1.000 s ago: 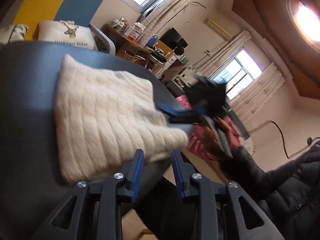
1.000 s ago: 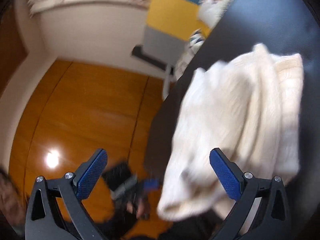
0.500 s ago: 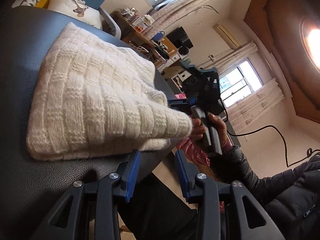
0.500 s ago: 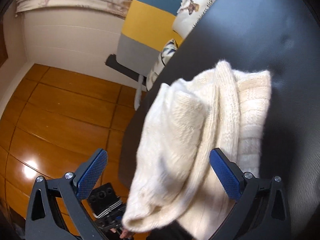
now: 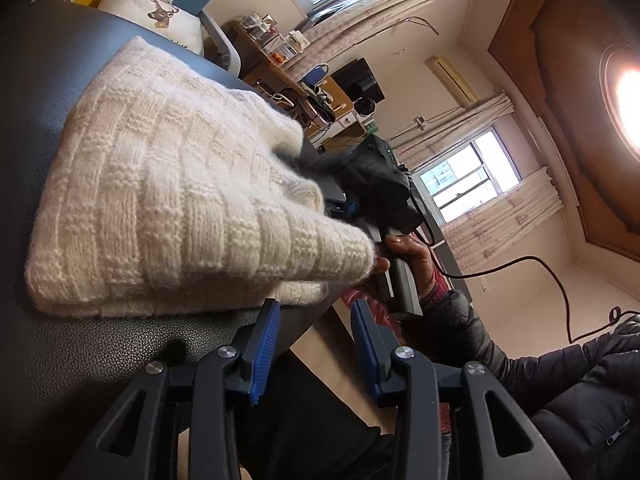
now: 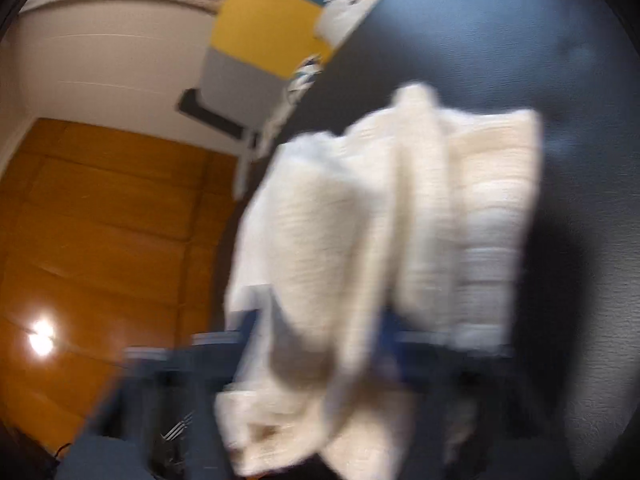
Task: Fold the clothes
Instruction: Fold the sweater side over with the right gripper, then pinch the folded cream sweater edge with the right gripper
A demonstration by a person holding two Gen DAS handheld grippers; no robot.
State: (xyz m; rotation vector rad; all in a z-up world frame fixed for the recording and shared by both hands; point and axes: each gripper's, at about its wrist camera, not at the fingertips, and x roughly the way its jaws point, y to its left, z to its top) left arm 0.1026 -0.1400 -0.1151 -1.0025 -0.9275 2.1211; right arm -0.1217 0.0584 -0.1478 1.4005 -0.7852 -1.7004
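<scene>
A folded cream knitted sweater [image 5: 180,200] lies on a black leather tabletop [image 5: 80,360]. My left gripper [image 5: 316,308] hovers open at the sweater's near edge by the table's rim, with nothing between its blue pads. In the left wrist view a hand [image 5: 412,256] holds the right gripper's black body [image 5: 380,188] at the sweater's right corner, where the knit hides its fingertips. The right wrist view is blurred: my right gripper [image 6: 320,320] is closing, with a thick fold of the sweater [image 6: 400,200] between its pads, which press on it.
A white printed pillow [image 5: 160,12] sits at the table's far end. A cluttered wooden desk [image 5: 280,52] stands beyond it. A dark puffer-jacket sleeve [image 5: 560,380] fills the lower right. Orange wooden floor [image 6: 100,220] lies past the table's edge.
The right gripper's jaws went from wide open to closed on the sweater's fold as it moved in. The left gripper sank toward the sweater's near edge and its jaws widened slightly.
</scene>
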